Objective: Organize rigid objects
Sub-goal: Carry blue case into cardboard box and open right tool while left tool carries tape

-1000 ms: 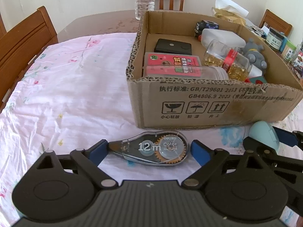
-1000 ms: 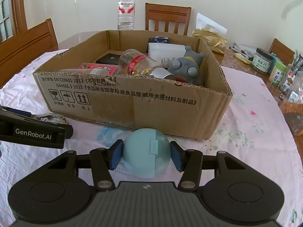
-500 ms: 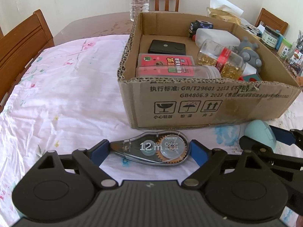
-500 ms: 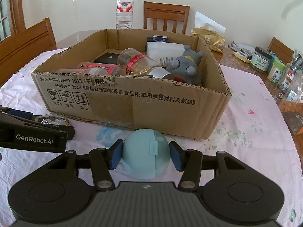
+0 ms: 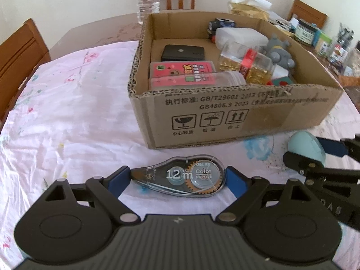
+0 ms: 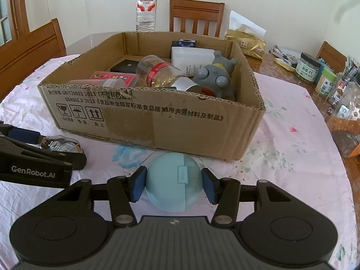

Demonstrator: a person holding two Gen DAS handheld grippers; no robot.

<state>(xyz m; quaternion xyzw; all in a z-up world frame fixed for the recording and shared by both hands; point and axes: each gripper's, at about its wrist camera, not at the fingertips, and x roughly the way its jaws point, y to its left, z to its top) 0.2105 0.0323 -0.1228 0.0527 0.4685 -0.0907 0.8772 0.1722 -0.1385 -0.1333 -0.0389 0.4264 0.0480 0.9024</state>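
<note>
Closing further than a second ago, the left gripper [image 5: 177, 180] brackets the correction tape dispenser [image 5: 180, 178] before the cardboard box [image 5: 225, 121], while the right gripper [image 6: 173, 185] clamps a blue earbud case [image 6: 173, 185] there, ready for boxing.

The table [image 6: 292, 148] is covered by a pale pink cloth printed with faint flowers; the cardboard box [image 6: 180, 123] is brown with black print; the round case [image 6: 174, 185] is light teal; the fingers [image 6: 138, 186] are padded in blue
</note>
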